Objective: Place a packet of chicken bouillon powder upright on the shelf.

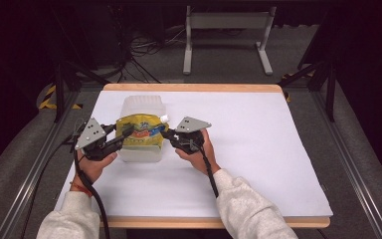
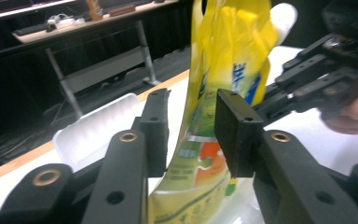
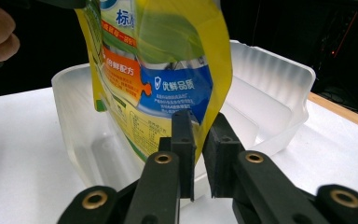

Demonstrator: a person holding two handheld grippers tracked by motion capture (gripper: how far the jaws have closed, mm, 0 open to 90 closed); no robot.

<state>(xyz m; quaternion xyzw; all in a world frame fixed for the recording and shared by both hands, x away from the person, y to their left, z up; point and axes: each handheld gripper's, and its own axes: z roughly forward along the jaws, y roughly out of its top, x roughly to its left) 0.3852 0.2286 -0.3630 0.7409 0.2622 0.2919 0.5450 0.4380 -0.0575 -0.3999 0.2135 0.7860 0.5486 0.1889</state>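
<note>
Lying across a wooden table [image 1: 194,88], a white sheet [image 1: 258,149] gives a plain working surface. On its left half, near the far edge, sits a translucent plastic bin [image 1: 142,104] with its open side up, so that goods can be lowered in from above. The ribbed walls and inner divider of the bin [image 3: 270,107] show in the right gripper view.

A yellow refill pouch [image 1: 140,132] with a white spout cap [image 1: 164,118] hangs over the bin, its lower end inside the bin walls. The two grippers approach from opposite sides, apparently to keep the floppy pouch upright while it is set down.

The right gripper [image 3: 200,140] is pinched nearly closed on the thin side seam of the pouch [image 3: 168,70] and appears to carry it. The left gripper [image 2: 191,130] straddles the pouch [image 2: 223,56], but its jaws stand apart with gaps on both sides, so it is released and not pressing. The judgement is that the left side is letting go first.
</note>
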